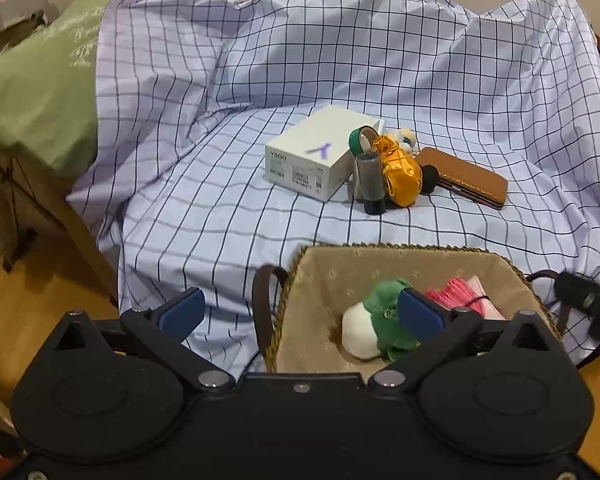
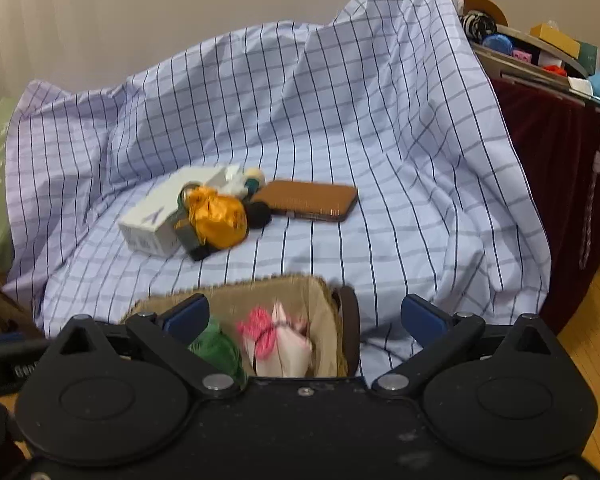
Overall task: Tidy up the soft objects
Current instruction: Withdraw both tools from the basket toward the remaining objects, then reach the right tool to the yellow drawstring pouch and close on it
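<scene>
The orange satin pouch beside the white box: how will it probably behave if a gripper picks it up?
The orange satin pouch looks soft and gathered at its tied neck, so it will probably squash and sag. Its shiny fabric may slip between the pads. It looks light.

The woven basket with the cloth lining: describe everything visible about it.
The woven basket is rectangular, with a braided straw-coloured rim, a beige dotted fabric lining and dark brown loop handles at both ends. It sits upright on the checked sheet, at its near edge, apart from the clutter farther back. Inside lie a green and white plush and a pink and white bundle. No hand-held gripper touches it.
</scene>
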Demonstrator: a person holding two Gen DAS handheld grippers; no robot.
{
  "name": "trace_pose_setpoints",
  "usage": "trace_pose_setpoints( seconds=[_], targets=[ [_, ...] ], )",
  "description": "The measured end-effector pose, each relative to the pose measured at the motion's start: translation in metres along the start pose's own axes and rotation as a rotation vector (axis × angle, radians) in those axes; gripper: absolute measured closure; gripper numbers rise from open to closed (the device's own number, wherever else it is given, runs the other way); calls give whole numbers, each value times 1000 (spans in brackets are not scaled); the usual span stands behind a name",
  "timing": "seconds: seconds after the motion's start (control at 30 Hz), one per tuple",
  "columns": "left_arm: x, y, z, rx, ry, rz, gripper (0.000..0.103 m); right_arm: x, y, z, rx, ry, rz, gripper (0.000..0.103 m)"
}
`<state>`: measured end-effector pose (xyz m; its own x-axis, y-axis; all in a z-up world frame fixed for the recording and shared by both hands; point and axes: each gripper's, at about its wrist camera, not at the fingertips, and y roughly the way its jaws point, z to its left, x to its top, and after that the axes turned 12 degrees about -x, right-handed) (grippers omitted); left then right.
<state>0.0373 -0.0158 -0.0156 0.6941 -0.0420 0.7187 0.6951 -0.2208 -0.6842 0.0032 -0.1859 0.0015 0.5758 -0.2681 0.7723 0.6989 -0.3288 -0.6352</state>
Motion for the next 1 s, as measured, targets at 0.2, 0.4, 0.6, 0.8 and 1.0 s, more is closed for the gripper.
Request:
trace_pose_setpoints(
  seconds=[0.2,0.4,0.6,0.8,1.0],
  targets=[
    [18,23,3,-17,11,31,4,27,25,2,-8,46,-3,0],
    [36,51,9,-32,5,67,4,50,64,18,0,6,57,0],
    [52,77,12,-60,7,94,4,70,105,43,8,-26,108,0],
    [56,98,19,-73,1,131,4,86,132,78,37,-88,108,0],
    [56,107,35,-67,-36,160,4,97,149,115,76,-130,98,0]
  ],
)
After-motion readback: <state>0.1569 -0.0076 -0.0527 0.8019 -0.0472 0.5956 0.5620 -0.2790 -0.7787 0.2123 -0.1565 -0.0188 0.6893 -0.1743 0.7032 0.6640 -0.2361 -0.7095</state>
